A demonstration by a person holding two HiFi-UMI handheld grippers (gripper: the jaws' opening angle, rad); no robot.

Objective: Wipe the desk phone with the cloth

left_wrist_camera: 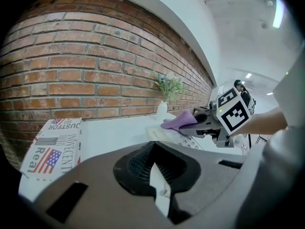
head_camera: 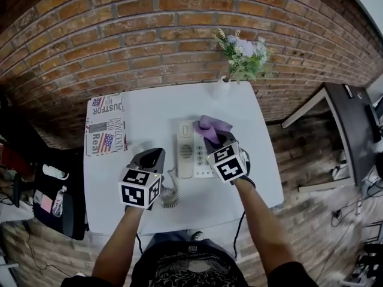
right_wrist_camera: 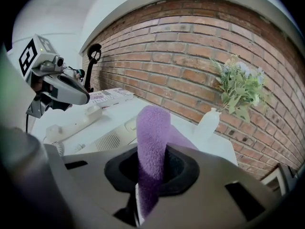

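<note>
A white desk phone [head_camera: 190, 151] lies in the middle of the white table [head_camera: 149, 118], its handset [right_wrist_camera: 76, 123] resting along the left side. My right gripper [head_camera: 219, 140] hovers over the phone's right half, shut on a purple cloth [head_camera: 212, 126] that sticks out ahead of the jaws. In the right gripper view the cloth [right_wrist_camera: 152, 142] stands up between the jaws of my right gripper [right_wrist_camera: 150, 168]. My left gripper [head_camera: 154, 155] is just left of the phone, shut and holding nothing. The left gripper view shows my left gripper [left_wrist_camera: 154, 168], the cloth [left_wrist_camera: 178, 122] and the phone [left_wrist_camera: 174, 135].
A folded newspaper [head_camera: 106, 124] lies at the table's far left. A white vase with flowers [head_camera: 239, 55] stands at the back edge against the brick wall. The coiled phone cord [head_camera: 170, 197] lies near the front. A black chair [head_camera: 57, 199] is on the left and a dark desk [head_camera: 353, 124] on the right.
</note>
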